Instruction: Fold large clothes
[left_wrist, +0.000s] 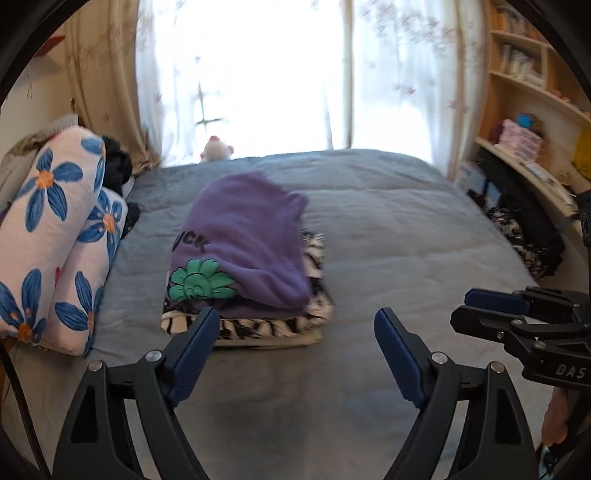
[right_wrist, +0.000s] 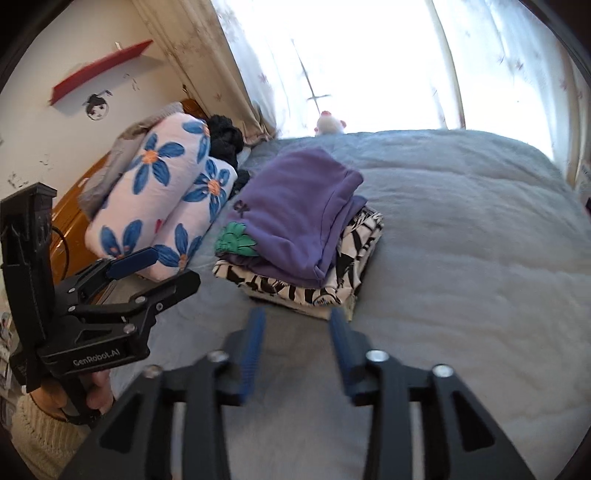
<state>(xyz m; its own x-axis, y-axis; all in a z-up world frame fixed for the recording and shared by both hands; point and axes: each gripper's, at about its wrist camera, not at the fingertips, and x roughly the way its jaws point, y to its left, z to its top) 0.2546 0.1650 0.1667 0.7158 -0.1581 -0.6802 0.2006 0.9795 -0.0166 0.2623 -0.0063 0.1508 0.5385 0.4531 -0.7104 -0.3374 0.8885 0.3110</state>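
Left wrist view.
- Left gripper (left_wrist: 297, 325): fingers spread wide, nothing between them, above bare bedcover just short of the pile.
- Purple top (left_wrist: 245, 240): folded, green printed motif at its near left corner, lying on top of the pile.
- Zebra garment (left_wrist: 273, 326): folded, black and white, under the purple top, its edges showing at the front and right.
- Bed (left_wrist: 388, 229): grey-blue cover; the pile sits left of centre.
- Pillows (left_wrist: 55, 236): two, white with blue flowers, stacked at the left edge, near the pile but apart from it.
- Right gripper (left_wrist: 480, 308): seen side-on at the right edge, pointing left, carrying nothing.
- Plush toy (left_wrist: 216, 149): white, at the far edge below the curtains (left_wrist: 406, 74).
- Shelves (left_wrist: 524, 74): far right, with dark clothes (left_wrist: 524, 236) heaped below.

Right wrist view.
- Right gripper (right_wrist: 297, 317): fingers parted to a moderate gap, empty, their tips just before the pile's near edge.
- Purple top (right_wrist: 299, 210) on zebra garment (right_wrist: 332, 273), both folded.
- Left gripper (right_wrist: 162, 264): lower left, jaws apart, empty, held by a hand (right_wrist: 94, 387) in a cream knit sleeve (right_wrist: 40, 432).
- Pillows (right_wrist: 166, 192): left of the pile.
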